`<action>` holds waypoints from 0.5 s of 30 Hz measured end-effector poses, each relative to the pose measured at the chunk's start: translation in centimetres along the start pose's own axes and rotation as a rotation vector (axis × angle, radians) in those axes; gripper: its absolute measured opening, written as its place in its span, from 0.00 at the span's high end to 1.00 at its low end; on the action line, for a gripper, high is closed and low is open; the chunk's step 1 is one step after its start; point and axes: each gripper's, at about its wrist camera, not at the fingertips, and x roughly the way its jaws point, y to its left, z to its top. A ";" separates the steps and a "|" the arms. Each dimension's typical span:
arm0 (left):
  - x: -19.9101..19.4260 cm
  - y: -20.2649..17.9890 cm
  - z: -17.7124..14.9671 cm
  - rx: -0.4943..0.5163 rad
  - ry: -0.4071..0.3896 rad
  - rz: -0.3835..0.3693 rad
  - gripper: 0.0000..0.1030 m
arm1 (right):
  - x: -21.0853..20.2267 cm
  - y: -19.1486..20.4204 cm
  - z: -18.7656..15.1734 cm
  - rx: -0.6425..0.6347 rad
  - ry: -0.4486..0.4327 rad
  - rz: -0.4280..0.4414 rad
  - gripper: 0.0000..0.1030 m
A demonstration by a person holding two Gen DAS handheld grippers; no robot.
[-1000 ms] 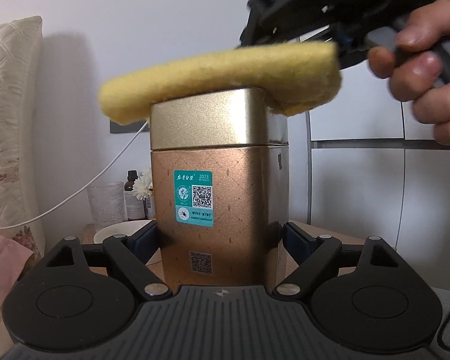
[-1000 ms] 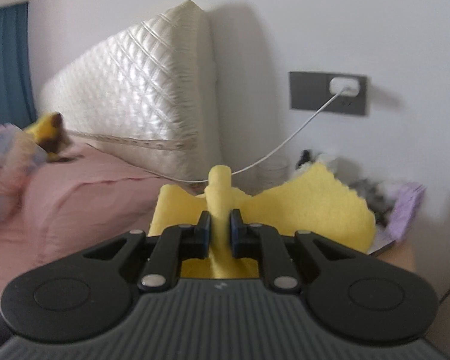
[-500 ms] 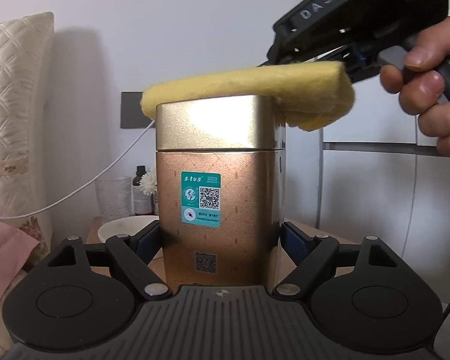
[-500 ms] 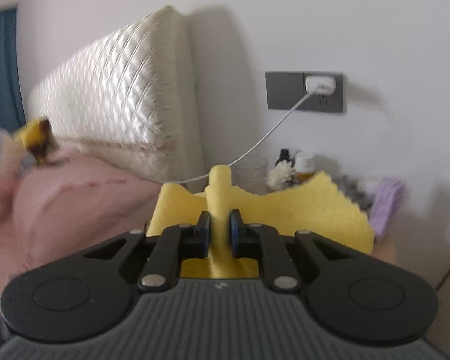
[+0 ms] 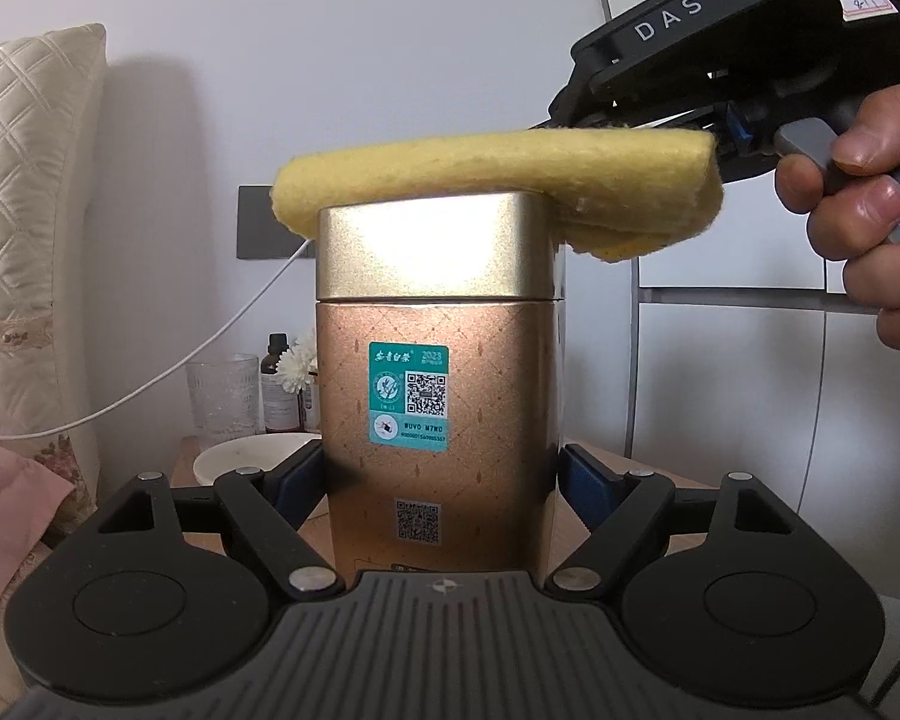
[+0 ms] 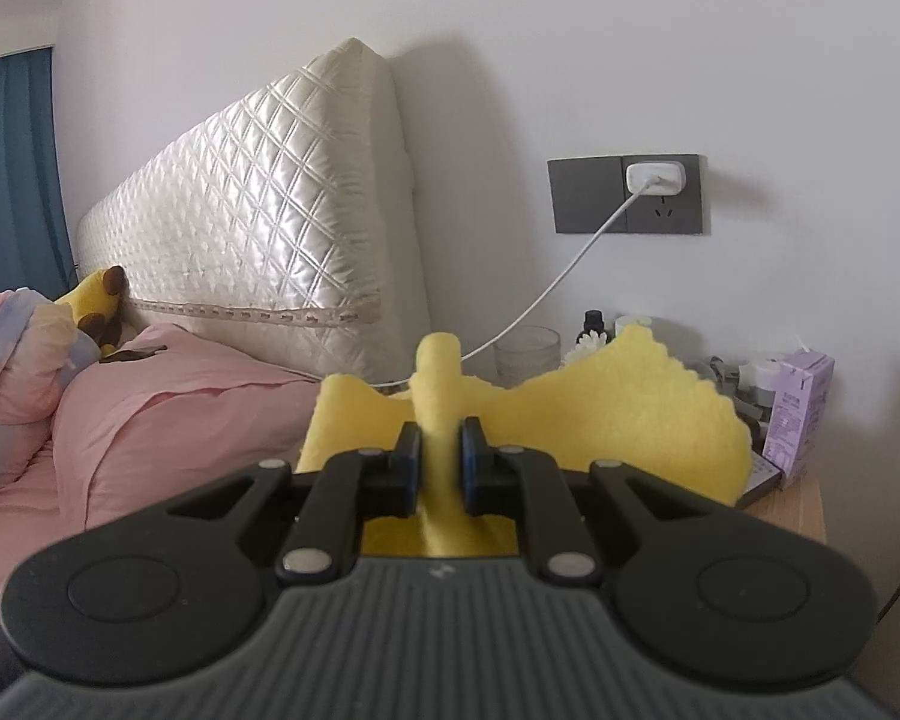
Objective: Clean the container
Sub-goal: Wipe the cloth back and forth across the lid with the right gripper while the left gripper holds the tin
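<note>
A tall copper-gold tin container [image 5: 438, 396] with a pale gold lid and a teal QR label stands upright in the left wrist view. My left gripper [image 5: 441, 480] is shut on its lower sides. A folded yellow cloth [image 5: 498, 180] lies flat across the lid and overhangs to the right. My right gripper [image 6: 441, 456] is shut on the yellow cloth [image 6: 618, 414]; it also shows in the left wrist view [image 5: 732, 54], hand-held at the upper right above the tin. The tin is hidden in the right wrist view.
A wooden bedside table [image 5: 630, 468] holds a white bowl [image 5: 240, 456], a clear glass [image 5: 222, 396], a brown bottle [image 5: 279, 384] and a purple carton [image 6: 801, 414]. A white cable [image 6: 576, 258] runs from a wall socket [image 6: 630, 192]. A quilted headboard [image 6: 258, 228] and pink bedding [image 6: 168, 414] lie left.
The yellow cloth has slid to the right across the lid with my right gripper. My left gripper still holds the tin in the same place.
</note>
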 end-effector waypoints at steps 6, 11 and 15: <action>0.0 -1.0 -0.1 -0.017 0.008 0.002 0.17 | -0.3 -0.4 -0.4 0.025 -0.018 0.021 0.86; 0.2 -2.6 -0.3 -0.015 0.017 0.013 0.17 | -0.6 0.4 -0.1 -0.061 -0.001 -0.022 0.86; 0.1 -3.8 -0.4 -0.015 0.025 0.020 0.17 | -0.5 1.3 -0.2 -0.131 -0.001 -0.071 0.86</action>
